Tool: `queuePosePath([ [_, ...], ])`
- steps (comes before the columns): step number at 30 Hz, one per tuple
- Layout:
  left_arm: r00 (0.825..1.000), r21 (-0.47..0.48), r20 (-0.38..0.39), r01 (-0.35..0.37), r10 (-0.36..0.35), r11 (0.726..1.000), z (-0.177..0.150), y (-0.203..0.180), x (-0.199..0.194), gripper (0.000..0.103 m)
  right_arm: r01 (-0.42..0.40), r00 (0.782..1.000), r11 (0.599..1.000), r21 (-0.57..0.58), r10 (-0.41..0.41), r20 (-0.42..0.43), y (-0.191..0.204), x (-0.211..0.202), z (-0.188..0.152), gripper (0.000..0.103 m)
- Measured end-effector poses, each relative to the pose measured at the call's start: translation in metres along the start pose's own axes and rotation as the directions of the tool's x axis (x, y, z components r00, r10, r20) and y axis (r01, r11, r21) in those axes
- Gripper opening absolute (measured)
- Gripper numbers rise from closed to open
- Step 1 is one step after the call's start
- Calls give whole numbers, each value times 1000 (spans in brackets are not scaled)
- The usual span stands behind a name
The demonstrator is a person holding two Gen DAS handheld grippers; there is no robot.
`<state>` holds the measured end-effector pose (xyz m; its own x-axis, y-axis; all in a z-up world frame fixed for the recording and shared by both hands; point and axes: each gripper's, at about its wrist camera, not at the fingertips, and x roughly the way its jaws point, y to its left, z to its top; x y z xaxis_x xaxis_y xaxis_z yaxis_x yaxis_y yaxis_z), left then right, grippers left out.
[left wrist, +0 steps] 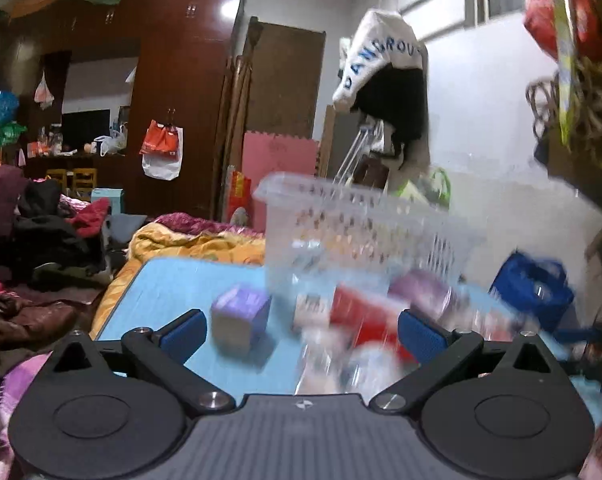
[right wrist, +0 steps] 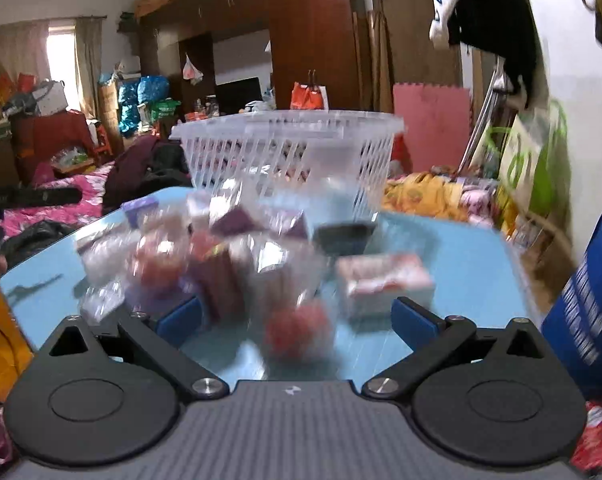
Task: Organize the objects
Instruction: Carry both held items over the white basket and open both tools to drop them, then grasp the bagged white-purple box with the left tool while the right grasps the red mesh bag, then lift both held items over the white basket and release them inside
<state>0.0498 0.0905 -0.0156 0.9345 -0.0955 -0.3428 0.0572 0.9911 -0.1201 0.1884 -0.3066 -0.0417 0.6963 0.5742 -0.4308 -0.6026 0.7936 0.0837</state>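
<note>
Both tongs spread wide, nothing gripped. Left gripper [left wrist: 299,330] hangs just over the near edge of the blue table [left wrist: 173,280], blue pads apart, no contact I can see. Right gripper [right wrist: 297,320] same: pads apart, hovering over the near side of the pile, empty.

Task items: a heap of small wrapped packets [right wrist: 221,252] mid-table, mostly clear-bagged, red and purple. Heavy motion blur, so I can't count or identify them properly. A purple box [left wrist: 241,316] sits apart on the left of the heap. A red-and-white box [right wrist: 383,284] sits on the right, near the right gripper's right pad. A red round item [right wrist: 297,330] lies nearest, between the right gripper's pads but not clamped. Clear slotted basket [right wrist: 289,152] stands at the far side of the table, just behind the heap; looks like the likely destination, nothing clearly in it yet.

Risks, my read:
- Slippery bags: a pinch on loose film may slide off or drag neighbours along.
- Wide pads coming down into a packed heap could shove items off the near or left edge.
- Basket looks light; a bump on the rim could tip it or push it off the far edge.
- Both grippers aimed at the same heap: collision risk.
</note>
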Motion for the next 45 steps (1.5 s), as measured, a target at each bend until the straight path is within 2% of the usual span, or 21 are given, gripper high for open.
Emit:
queuePosePath([
  [2,999,37,-46,6,-4,999,-8,-1,2,97,14,1000,1000,-18,-14,8,0,6,2,100],
  [4,998,36,-55,-16,18,999,-14,2,5,80,17,1000,1000,-24,-17,-3,0,12,4,90],
  [5,998,23,-50,-36,37,999,-15,4,5,77,9,1000,1000,-21,-10,-17,0,16,3,82],
  [8,996,32,-77,-33,35,999,-13,6,13,77,20,999,999,-26,-21,-36,0,23,-8,76],
  [9,995,41,-91,-24,28,999,-14,3,15,77,19,999,1000,-10,-19,-50,-2,25,-8,60],
  [13,989,137,-100,-94,108,986,-18,-15,27,76,-9,1000,998,55,10,-17,-11,17,-15,59],
  [15,987,126,-122,-91,107,988,-19,-16,33,75,-6,1000,998,57,7,-6,-11,15,-16,56],
  [17,986,89,-141,-73,85,993,-20,-12,38,66,3,1000,999,42,-3,0,-9,14,-17,54],
  [18,986,75,-151,-66,76,995,-23,-9,40,50,5,1000,999,37,-5,3,-9,14,-17,53],
  [19,986,62,-157,-51,60,997,-25,-7,41,41,7,1000,999,35,-7,9,-7,15,-16,53],
  [22,988,89,-128,-76,87,993,-30,-10,38,41,19,999,999,28,-20,35,-6,13,-17,52],
  [27,991,84,-102,-76,84,994,-29,-10,29,41,52,995,996,79,-58,82,-12,7,-16,51],
  [30,988,64,-107,-104,110,993,-17,-8,18,41,109,991,988,110,-116,67,-22,0,-12,51],
  [32,985,79,-101,-131,138,988,-12,-10,12,41,111,992,984,138,-119,48,-30,-6,-8,51],
  [36,991,41,-71,-111,114,993,-5,-8,7,41,120,991,986,114,-126,43,-30,-16,-2,51],
  [40,995,43,-44,-86,87,995,15,-11,12,41,93,991,992,83,-100,87,-22,-16,25,51],
  [45,1000,42,2,-18,18,999,63,-22,26,41,28,984,1000,1,-28,175,-5,3,84,51],
])
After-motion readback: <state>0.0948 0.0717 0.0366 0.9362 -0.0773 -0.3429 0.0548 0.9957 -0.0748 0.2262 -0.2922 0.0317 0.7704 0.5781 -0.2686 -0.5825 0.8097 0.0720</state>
